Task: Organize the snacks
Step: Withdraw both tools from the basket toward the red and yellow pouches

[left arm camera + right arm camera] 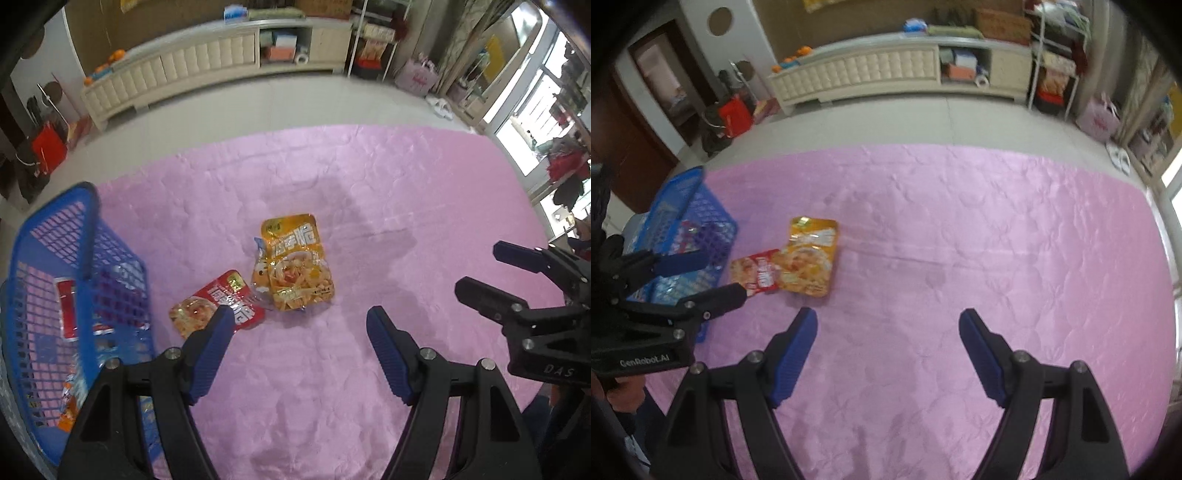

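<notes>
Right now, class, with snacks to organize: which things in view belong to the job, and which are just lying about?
Job: orange packet, red packet, blue basket.

Lying about: red bag, pink bag, slippers, cabinet.

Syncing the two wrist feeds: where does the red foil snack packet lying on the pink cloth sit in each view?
Left wrist: red foil snack packet lies lower left of centre, partly behind the left gripper's blue fingertip.
Right wrist: it lies left of centre, above the left gripper's black finger.
Shared landmark: the blue plastic mesh basket, left of the packet in both.
</notes>
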